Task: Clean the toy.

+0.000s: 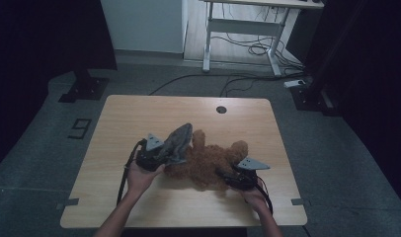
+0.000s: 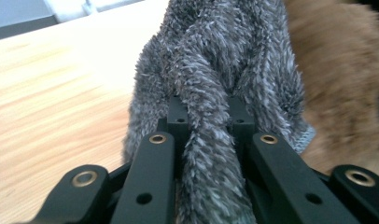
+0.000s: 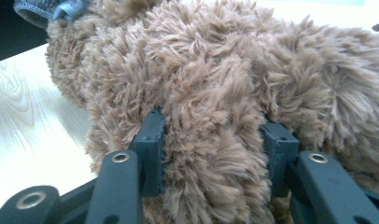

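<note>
Plush toy (image 1: pixel 208 160) lies on table (image 1: pixel 139 113); fuzzy cloth (image 1: pixel 178 140) rests against its left side.

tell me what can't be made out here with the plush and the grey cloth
- Brown plush: which end or limb the right gripper clamps; in the right gripper view the fur covers all shape.
- Grey cloth: what garment it is; bunched in the left gripper, cut off by the top edge of the left gripper view.
- High view: dim and small, so the plush's face stays unclear.
- Left gripper view: plush blurred at right.
</note>
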The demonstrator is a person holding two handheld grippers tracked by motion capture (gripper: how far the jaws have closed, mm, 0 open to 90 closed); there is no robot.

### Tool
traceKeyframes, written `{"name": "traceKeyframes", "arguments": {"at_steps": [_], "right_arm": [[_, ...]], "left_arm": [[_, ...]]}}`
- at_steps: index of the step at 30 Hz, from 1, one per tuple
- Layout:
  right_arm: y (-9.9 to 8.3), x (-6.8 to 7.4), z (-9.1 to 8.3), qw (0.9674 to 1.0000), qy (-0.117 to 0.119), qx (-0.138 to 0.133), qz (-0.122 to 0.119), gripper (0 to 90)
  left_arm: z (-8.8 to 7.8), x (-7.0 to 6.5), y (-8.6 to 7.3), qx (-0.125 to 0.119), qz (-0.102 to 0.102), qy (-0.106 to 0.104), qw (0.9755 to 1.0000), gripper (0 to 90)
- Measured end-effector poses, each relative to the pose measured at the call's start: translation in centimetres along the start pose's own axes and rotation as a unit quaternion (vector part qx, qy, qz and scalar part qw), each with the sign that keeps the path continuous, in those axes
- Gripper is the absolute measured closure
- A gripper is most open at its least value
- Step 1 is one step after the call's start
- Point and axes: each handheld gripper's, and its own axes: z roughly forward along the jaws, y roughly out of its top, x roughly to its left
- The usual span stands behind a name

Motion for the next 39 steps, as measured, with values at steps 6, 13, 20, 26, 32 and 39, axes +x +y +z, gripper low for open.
{"name": "traceKeyframes", "arguments": {"at_steps": [6, 13, 20, 26, 32, 39], "right_arm": [[0.0, -0.1, 0.0, 1.0000, -0.001, -0.002, 0.005, 52.7], [0.0, -0.1, 0.0, 1.0000, -0.002, -0.001, 0.004, 52.7], [0.0, -0.2, 0.0, 1.0000, 0.001, -0.002, 0.007, 52.7], [-0.1, -0.2, 0.0, 1.0000, 0.000, -0.003, 0.006, 52.7], [-0.1, -0.1, 0.0, 1.0000, 0.001, -0.002, 0.008, 52.7], [-0.1, -0.2, 0.0, 1.0000, 0.003, -0.002, 0.005, 52.6]], "left_arm": [[-1.2, 2.1, -0.9, -0.006, -0.041, -0.005, 0.9991, 76.9], [-1.5, -2.2, 3.0, -0.038, -0.001, -0.054, 0.9978, 76.8], [1.1, -9.4, 8.6, -0.039, 0.070, -0.091, 0.9926, 76.6], [6.2, -13.8, 11.1, -0.002, 0.083, -0.108, 0.9906, 76.6], [11.1, -13.9, 8.2, 0.064, 0.105, -0.067, 0.9901, 76.6], [9.3, -11.7, 7.0, 0.043, 0.085, -0.065, 0.9933, 76.8]]}}
